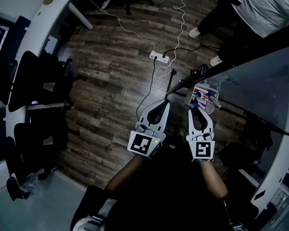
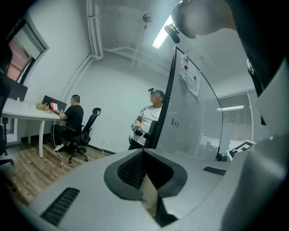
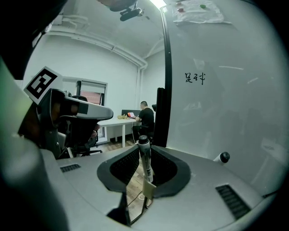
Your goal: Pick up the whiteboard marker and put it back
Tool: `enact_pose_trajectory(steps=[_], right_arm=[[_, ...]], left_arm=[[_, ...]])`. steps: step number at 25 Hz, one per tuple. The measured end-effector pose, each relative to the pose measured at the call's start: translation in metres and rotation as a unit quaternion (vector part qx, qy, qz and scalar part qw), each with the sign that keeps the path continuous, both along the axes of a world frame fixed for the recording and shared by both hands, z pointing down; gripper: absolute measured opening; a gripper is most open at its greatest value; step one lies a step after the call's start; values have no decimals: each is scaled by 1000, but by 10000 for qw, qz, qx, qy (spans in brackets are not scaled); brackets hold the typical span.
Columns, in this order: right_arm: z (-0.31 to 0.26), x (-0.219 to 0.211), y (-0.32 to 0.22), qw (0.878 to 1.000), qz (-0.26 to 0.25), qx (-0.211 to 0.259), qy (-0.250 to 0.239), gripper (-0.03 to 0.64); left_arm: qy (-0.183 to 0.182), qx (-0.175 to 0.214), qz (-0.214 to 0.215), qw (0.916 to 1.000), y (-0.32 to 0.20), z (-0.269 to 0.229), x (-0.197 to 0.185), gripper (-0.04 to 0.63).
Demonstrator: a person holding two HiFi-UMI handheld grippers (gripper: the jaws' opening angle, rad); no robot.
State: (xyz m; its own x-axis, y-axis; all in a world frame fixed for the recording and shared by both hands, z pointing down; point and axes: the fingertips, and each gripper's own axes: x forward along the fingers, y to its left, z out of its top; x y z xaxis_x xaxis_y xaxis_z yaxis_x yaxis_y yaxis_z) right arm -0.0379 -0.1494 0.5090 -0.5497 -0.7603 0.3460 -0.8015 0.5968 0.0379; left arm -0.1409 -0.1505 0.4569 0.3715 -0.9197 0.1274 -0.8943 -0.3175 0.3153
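Upright between the jaws of the right gripper [image 1: 195, 108] stands the whiteboard marker [image 3: 145, 159], its dark cap pointing up and its light barrel running down between the black pads. The jaws are partly closed and clamp it from both sides. Just beyond this gripper's tips, in the head view, a small clear tray [image 1: 216, 93] with red and blue items in it sits at the lower edge of the whiteboard [image 3: 226, 103]. The board carries a few handwritten marks, a sheet of paper near its top and a round dark knob [image 3: 224, 157] low down.

Beside it to the left, the left gripper [image 2: 143, 152] is held out over the wooden floor [image 1: 110, 80]. Its jaw tips meet and nothing is between them.

Farther out, a white power strip [image 1: 159, 56] lies on the floor with cables running from it. One person stands beside the board's edge [image 2: 152, 118], and another sits in an office chair at a white surface [image 2: 72, 116]. Dark chairs [image 1: 34, 78] stand along the room's left side.
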Motion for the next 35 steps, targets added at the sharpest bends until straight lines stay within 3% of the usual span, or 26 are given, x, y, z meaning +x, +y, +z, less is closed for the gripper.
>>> enact_pose_trajectory(steps=[35], right_arm=[[-9,6,9,9996,-119,138,-203,117]], left_arm=[[50,100,-5,9999,5,-8,8,8]])
